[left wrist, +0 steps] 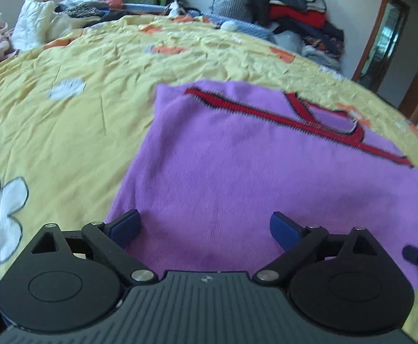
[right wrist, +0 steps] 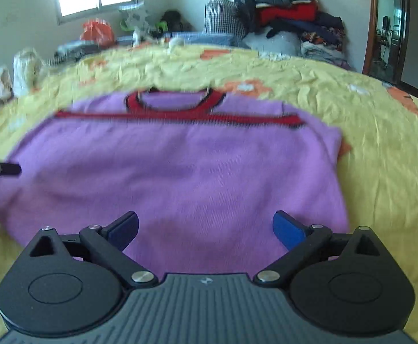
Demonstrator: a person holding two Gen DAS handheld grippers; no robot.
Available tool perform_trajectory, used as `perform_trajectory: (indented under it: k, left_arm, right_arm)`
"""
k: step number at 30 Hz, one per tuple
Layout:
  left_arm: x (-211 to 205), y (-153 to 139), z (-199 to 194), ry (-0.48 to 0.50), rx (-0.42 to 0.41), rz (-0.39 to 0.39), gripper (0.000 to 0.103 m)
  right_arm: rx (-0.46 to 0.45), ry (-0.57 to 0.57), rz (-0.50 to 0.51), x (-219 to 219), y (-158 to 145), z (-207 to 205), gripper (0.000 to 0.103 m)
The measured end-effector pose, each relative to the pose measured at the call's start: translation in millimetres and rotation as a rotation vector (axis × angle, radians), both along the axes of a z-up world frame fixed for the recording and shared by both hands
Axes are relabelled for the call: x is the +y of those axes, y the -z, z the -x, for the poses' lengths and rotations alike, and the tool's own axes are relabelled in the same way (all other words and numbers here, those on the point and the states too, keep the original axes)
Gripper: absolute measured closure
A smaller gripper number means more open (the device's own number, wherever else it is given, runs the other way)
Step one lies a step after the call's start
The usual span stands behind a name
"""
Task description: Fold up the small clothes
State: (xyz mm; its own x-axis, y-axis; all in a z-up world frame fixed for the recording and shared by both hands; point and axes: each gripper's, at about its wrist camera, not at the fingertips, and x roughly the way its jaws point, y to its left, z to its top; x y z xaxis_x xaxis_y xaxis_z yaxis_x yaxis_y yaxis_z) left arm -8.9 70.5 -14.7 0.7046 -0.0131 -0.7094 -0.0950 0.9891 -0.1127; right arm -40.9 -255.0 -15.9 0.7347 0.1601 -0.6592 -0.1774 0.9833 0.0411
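1. A purple knitted sweater with red, black-edged trim lies flat on a crumpled yellow quilted bedspread with white and orange flower patches. Its round red collar points toward the far edge of the bed, and a red band runs across the chest.
2. The left gripper, black arms tipped with blue pads, is spread wide over the sweater's near hem and holds nothing.
3. The right gripper is likewise spread wide above the near hem, with only purple knit between its pads.
4. The sweater's fabric looks soft and finely ribbed; the bedspread under it is creased all over.
5. A grey-and-white checked fabric bag stands beyond the far edge of the bed. What is inside cannot be made out.
6. Beside and above it rises a heap of folded dark, red and patterned clothes against the wall.
7. An orange plastic bag sits near the far left corner, its contents hidden.
8. A cream quilted padded garment is bunched at the left edge.
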Motion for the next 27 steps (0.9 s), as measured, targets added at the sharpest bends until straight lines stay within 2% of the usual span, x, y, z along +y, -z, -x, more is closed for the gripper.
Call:
perform_trajectory:
  k: [2,4,6,9,14,16,19,24,27]
  left_arm:
    - [-5.7,2.2,2.0,0.007,0.001,-0.037,0.005]
    - [-7.0,2.6,2.7,0.002,0.004,-0.040,0.004]
    - [-7.2,1.6,3.5,0.001,0.011,-0.039,0.004]
    - [-6.7,0.1,7.2,-0.003,0.013,-0.033,0.004]
    - [-8.9,-0.9,14.3,0.000,0.017,-0.037,0.004]
    - [-10.0,-0.7,16.8,0.004,0.019,-0.041,0.003]
    - [-9.7,1.2,21.4,0.009,0.022,-0.053,0.002]
    - [-2.0,7.4,37.7,0.027,-0.002,-0.106,0.000]
    - [6.5,1.5,48.3,0.032,-0.018,-0.075,0.000]
  right_arm:
    - [-0.010,0.020,0.010,-3.4,-0.8,2.7,0.000]
    - [-0.004,0.078,0.025,-12.0,-0.5,1.0,0.000]
    - [0.011,0.104,-0.021,-21.9,-3.0,1.7,0.000]
    - [0.003,0.148,-0.028,-24.3,-10.7,11.0,0.000]
    - [0.009,0.134,-0.086,-14.9,-14.1,28.7,0.000]
    - [0.014,0.115,-0.072,-6.2,-10.6,31.4,0.000]
    - [0.026,0.107,0.023,4.8,-1.5,33.0,0.000]
    - [0.021,0.148,-0.020,-11.5,-1.2,40.9,0.000]
    - [0.008,0.161,-0.025,-13.4,-9.0,45.8,0.000]
